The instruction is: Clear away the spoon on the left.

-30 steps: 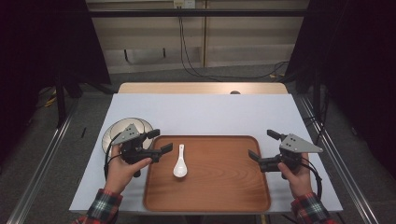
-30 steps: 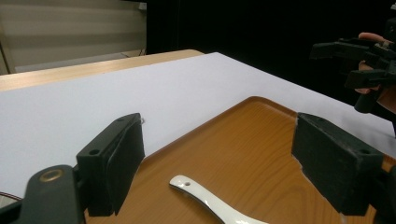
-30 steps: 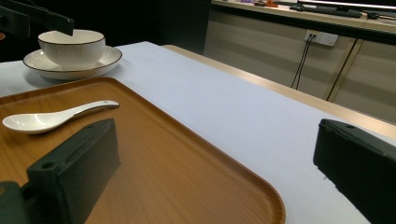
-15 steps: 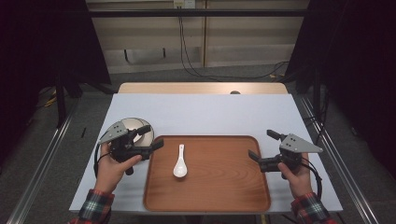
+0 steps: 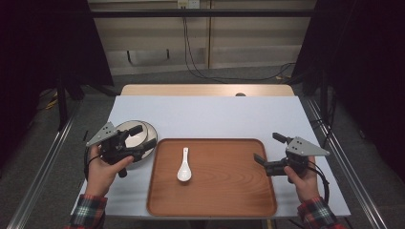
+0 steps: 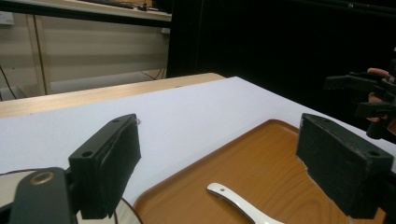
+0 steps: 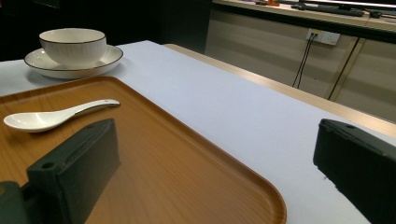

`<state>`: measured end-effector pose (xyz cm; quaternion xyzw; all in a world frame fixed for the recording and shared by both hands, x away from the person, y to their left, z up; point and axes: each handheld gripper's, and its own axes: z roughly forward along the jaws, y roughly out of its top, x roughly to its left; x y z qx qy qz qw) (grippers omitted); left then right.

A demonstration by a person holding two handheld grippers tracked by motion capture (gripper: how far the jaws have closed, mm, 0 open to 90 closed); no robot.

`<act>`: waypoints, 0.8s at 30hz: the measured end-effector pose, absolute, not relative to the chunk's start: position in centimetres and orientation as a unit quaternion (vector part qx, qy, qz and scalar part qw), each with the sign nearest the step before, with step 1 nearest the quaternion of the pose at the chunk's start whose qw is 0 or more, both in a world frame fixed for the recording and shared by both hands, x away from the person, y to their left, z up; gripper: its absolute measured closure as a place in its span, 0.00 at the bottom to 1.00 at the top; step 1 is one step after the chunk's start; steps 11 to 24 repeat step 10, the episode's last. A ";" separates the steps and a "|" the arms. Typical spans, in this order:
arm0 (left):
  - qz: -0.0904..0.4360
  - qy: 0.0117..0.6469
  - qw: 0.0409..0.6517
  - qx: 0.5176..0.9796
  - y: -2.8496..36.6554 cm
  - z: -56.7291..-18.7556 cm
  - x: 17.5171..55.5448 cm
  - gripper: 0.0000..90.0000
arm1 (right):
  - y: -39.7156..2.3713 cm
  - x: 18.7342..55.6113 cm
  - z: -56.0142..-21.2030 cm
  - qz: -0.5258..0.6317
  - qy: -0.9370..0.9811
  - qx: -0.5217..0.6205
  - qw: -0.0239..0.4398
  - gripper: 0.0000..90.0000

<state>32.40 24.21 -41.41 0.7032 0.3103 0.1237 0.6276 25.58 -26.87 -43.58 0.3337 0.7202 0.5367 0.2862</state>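
high view: a wooden tray [image 5: 215,191] lies on the white table [image 5: 210,117], and a white spoon [image 5: 184,167] lies in the tray's left part, bowl end toward the person, handle pointing away. just left of the tray stands a bowl [image 5: 136,135] on a saucer [image 5: 152,131]. the left gripper [image 5: 143,137] hangs above that bowl and saucer, held in the left hand [image 5: 102,169], its jaws apart with nothing between them. the right gripper [image 5: 266,149] sits at the tray's right edge in the right hand [image 5: 303,179], jaws also apart and bare, aimed across the tray toward the spoon but well apart from it.

left gripper view: the two black jaws stand wide, the tray [image 6: 261,168] and the spoon's handle [image 6: 233,198] showing in the gap below them, untouched. the saucer's rim [image 6: 123,210] peeks out at the bottom under the left jaw. the right gripper [image 6: 369,95] shows far off at the right.

right gripper view: the jaws are wide, the tray [image 7: 187,158] running under them. the spoon [image 7: 51,116] rests on the tray ahead to the left, and beyond it the bowl [image 7: 72,44] sits upright in its saucer [image 7: 107,58] on the table, beside the tray's far corner.
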 end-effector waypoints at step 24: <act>0.135 0.318 0.623 0.702 25.1 -41.2 32.6 0.15 | -26.8 25.6 -43.8 0.531 0.726 0.335 0.282 0.00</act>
